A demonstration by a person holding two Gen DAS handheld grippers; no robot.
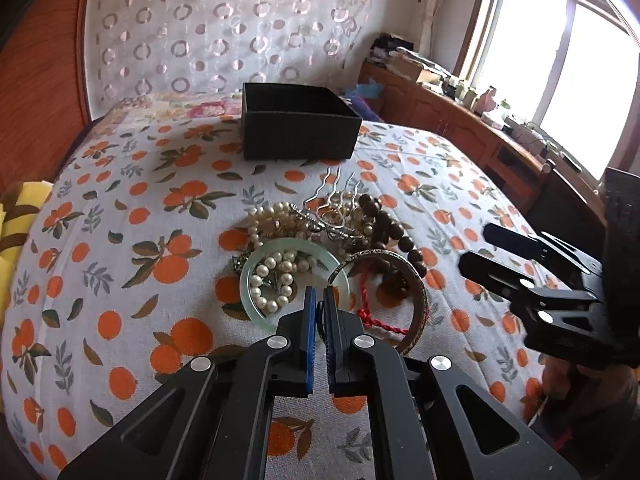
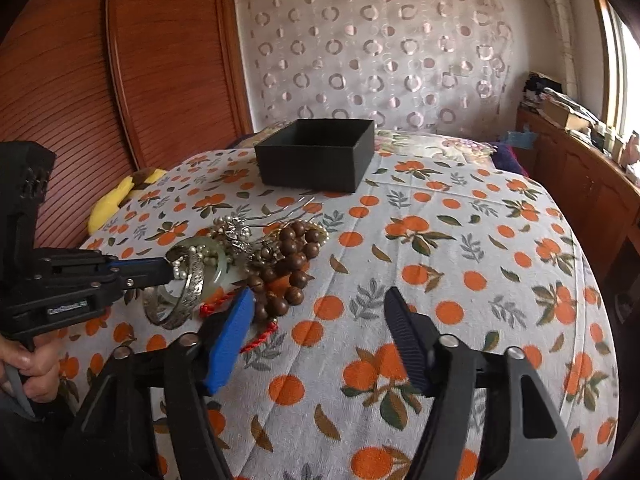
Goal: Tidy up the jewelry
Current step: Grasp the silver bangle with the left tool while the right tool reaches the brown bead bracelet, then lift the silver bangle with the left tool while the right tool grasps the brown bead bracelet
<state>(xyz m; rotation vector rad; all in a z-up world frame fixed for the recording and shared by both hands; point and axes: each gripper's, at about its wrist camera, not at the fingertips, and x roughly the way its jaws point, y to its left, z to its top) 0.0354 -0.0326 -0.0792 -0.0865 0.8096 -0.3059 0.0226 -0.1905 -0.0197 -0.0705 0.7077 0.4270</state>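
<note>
A heap of jewelry lies on the orange-print bedspread (image 1: 120, 240): a pale jade bangle (image 1: 248, 284), a pearl strand (image 1: 276, 276), brown wooden beads (image 1: 380, 220) (image 2: 296, 248), a metal hair fork (image 1: 332, 192) and a red cord (image 1: 376, 320). A silver bangle (image 1: 420, 300) (image 2: 188, 280) stands tilted at the heap's near side. My left gripper (image 1: 319, 298) (image 2: 170, 270) is shut on its rim. My right gripper (image 2: 320, 296) (image 1: 474, 245) hovers open just right of the heap, holding nothing. An open black box (image 1: 296, 136) (image 2: 316, 164) sits behind the heap.
A yellow plush cushion (image 2: 116, 200) lies at the bed's left edge beside a wooden wardrobe (image 2: 120, 80). A cluttered wooden cabinet (image 1: 460, 120) runs under the window on the right. A hand (image 2: 32, 364) holds the left gripper's handle.
</note>
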